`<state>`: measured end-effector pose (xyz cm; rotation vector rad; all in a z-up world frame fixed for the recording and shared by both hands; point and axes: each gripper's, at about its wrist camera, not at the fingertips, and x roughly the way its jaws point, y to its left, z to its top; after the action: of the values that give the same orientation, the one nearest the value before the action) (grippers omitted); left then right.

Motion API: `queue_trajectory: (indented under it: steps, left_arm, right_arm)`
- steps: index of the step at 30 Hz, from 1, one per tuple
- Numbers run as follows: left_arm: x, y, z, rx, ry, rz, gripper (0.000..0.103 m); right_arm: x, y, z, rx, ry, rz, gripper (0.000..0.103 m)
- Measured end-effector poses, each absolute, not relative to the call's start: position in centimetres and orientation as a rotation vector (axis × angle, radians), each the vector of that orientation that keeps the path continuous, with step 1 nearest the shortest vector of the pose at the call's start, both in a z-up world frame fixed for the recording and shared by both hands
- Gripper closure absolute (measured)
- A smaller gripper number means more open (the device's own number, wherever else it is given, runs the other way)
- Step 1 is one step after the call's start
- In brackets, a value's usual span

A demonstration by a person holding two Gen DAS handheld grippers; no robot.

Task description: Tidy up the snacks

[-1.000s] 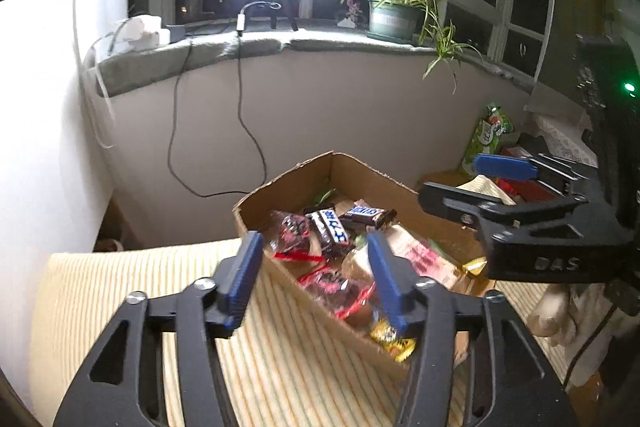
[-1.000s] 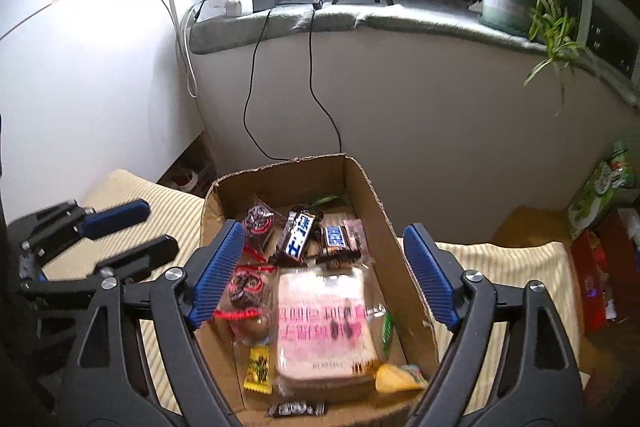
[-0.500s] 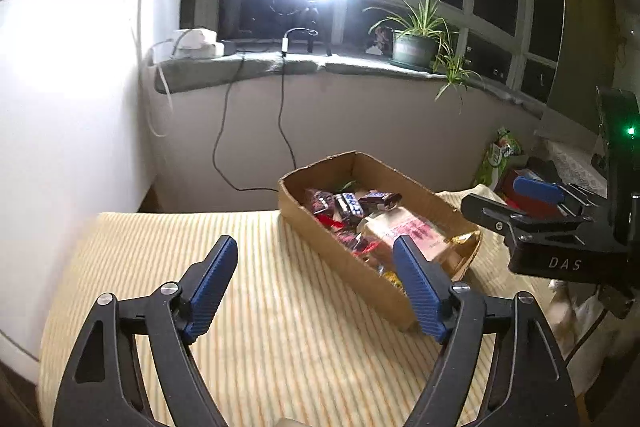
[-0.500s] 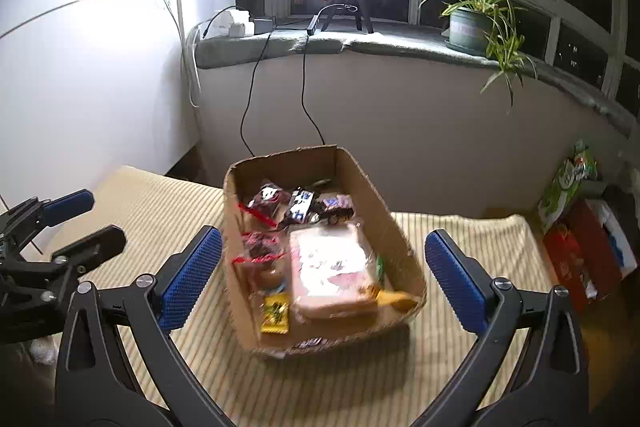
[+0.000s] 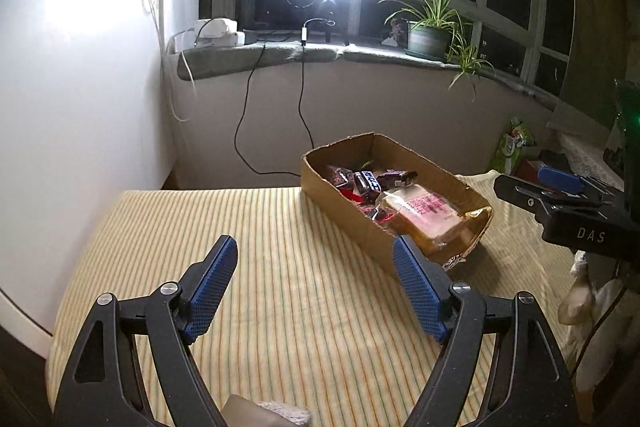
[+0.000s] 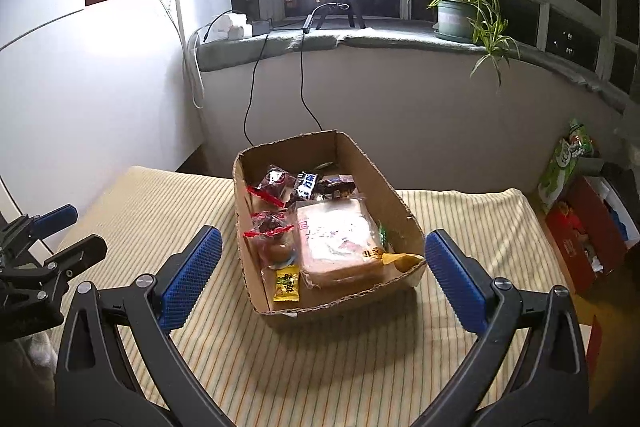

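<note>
Left wrist view: the cardboard box [image 5: 404, 203] sits on the striped tablecloth [image 5: 280, 267], its near wall hiding part of the snacks; bread packet [image 5: 420, 213] visible inside; left gripper [image 5: 316, 287] jaws spread, empty.

Right wrist view: box long axis runs away from the camera; chocolate bar [image 6: 307, 185] wording unreadable; right gripper [image 6: 320, 277] jaws spread, empty.

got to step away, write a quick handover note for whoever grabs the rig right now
Left gripper: open, empty, above the striped cloth.
Right gripper: open, empty, facing the cardboard box.
Snacks all sit in the box: bread pack, chocolate bars, red-wrapped sweets, small yellow packet.
Done: no snacks lie loose on the cloth.
Left: probably nothing on the cloth; check the box arrangement.
</note>
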<state>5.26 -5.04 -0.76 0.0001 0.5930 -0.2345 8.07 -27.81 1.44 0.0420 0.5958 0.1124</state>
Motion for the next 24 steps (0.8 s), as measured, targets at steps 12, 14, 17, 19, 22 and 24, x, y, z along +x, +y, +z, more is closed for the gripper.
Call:
queue_trajectory:
  steps: [12, 14, 17, 19, 22, 24]
  left_arm:
    - [4.91, -4.94, -1.01, -0.015, 0.6, -0.23, 0.023]
    - [4.91, -4.9, -1.03, -0.016, 0.602, -0.23, 0.023]
    - [4.94, -4.87, -0.96, -0.017, 0.599, -0.229, 0.023]
    - [4.92, -4.86, -0.98, -0.019, 0.599, -0.231, 0.023]
    - [4.92, -4.87, -1.01, -0.018, 0.6, -0.229, 0.023]
    - [4.95, -4.82, -1.07, -0.022, 0.604, -0.229, 0.023]
  right_arm:
    - [7.67, -28.14, 1.62, 0.05, 0.595, 0.112, 0.0]
    - [7.64, -28.11, 1.62, 0.053, 0.595, 0.111, 0.0]
    - [7.65, -28.1, 1.48, 0.057, 0.595, 0.113, 0.0]
    - [7.66, -28.15, 1.44, 0.055, 0.595, 0.113, 0.0]
    - [7.67, -28.14, 1.46, 0.058, 0.597, 0.114, 0.0]
    - [7.62, -28.19, 1.4, 0.059, 0.599, 0.114, 0.0]
